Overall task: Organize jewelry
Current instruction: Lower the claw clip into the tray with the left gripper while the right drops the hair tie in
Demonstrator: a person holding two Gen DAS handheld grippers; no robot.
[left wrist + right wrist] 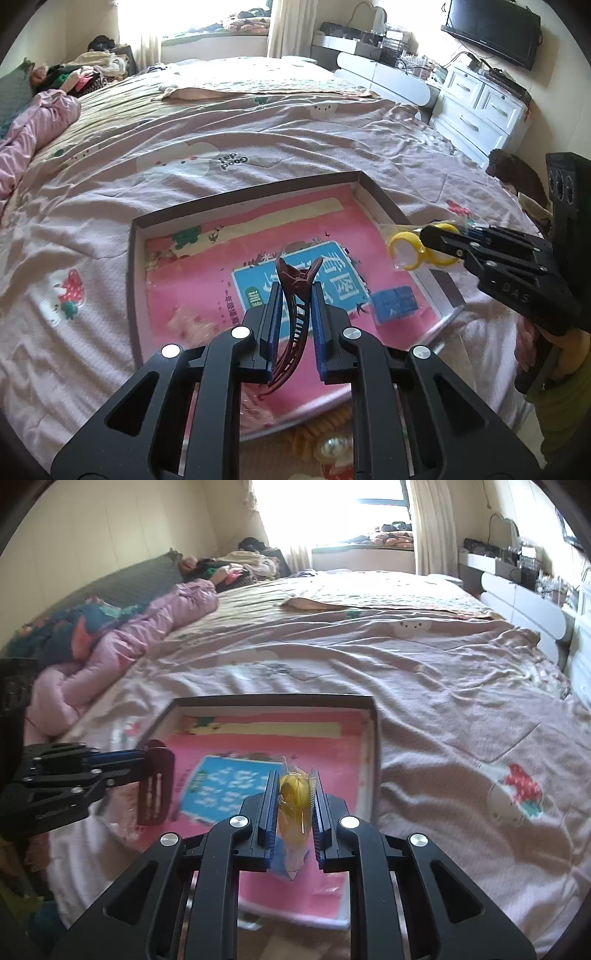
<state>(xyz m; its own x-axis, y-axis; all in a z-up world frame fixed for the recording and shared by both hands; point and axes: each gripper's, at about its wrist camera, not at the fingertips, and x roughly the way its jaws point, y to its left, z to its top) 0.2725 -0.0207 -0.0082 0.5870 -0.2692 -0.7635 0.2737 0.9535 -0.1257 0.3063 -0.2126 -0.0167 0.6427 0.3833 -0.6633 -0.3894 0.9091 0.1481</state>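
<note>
Dark red hair claw clip (295, 295), clamped between the blue pads of the left gripper (295, 291), held above the shallow box (373, 188) with pink printed lining; seen side-on from the right wrist view (155, 786) at the tip of the same gripper (146, 762). Yellow rings in a clear plastic bag (408, 245), pinched by the right gripper (443, 240) over the box's right rim; in the right wrist view the bag (295, 805) squeezed edge-on between closed pads (316, 805), contents hard to resolve. Small blue item (391, 302) lying in the box, blurred, identity unclear. Orange coiled piece and pearl-like bead (332, 446) below the box's near edge, partly hidden behind the gripper frame. Near box edge smeared by motion blur in both views.

Box resting on a wrinkled pink bedspread (184, 129) with cartoon prints; pink quilted bundle (147, 627) along the bed's far side; clothes heap by a bright, overexposed window (332, 506); white drawers (476, 107) and wall-mounted screen (495, 33) at right.

Both grippers angled downward toward the box, tips well apart; part of a hand (546, 350) on the right gripper's handle, cut off at frame edge.
</note>
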